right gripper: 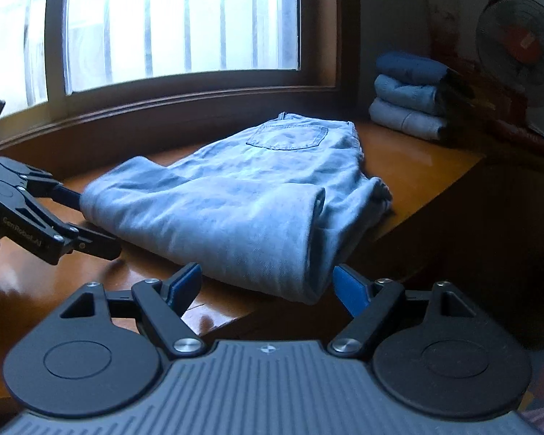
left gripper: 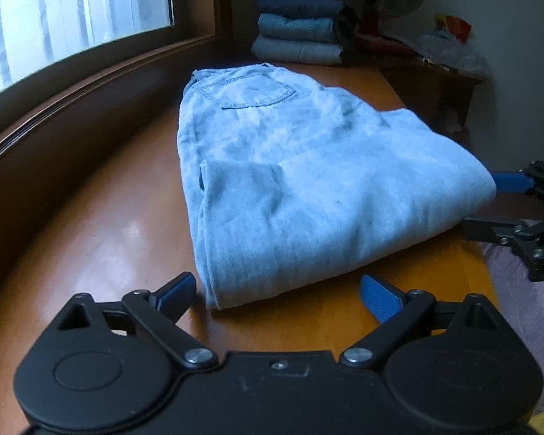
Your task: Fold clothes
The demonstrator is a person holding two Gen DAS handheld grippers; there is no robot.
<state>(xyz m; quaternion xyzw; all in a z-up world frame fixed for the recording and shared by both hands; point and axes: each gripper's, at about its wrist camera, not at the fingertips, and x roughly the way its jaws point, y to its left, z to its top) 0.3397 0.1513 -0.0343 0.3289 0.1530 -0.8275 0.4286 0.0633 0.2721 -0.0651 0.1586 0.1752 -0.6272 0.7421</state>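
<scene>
Glossy orange-brown wood forms the table (left gripper: 101,224) beneath a barred window (right gripper: 170,18) in a dim room, where a pair of pale, washed-out blue jeans (left gripper: 308,181) lies folded into a thick, soft-edged bundle, a stitched back pocket (left gripper: 246,90) facing up at the far end. Nearest the left wrist camera, the left gripper (left gripper: 277,295) hangs just short of the bundle's near corner, its black linkage arms spread wide and its blue pads apart with only bare wood and the denim's edge between them, nothing held. From the right wrist camera the right gripper (right gripper: 268,284) likewise stands with its jaws well apart, the rolled fold of the jeans (right gripper: 235,210) lying just ahead of the gap; whether a pad touches the cloth cannot be told. Seen from that same camera, the left gripper (right gripper: 76,214) reaches in at the picture's left beside the bundle, white lettering reading "CenRobot.AI" on its black body. Three folded garments (right gripper: 409,98) sit stacked at the table's far end, dark blue on top, mid blue in the middle, pale grey-blue at the bottom. Just beside the stack stands a round wire-caged fan (right gripper: 518,47) with a red hub
</scene>
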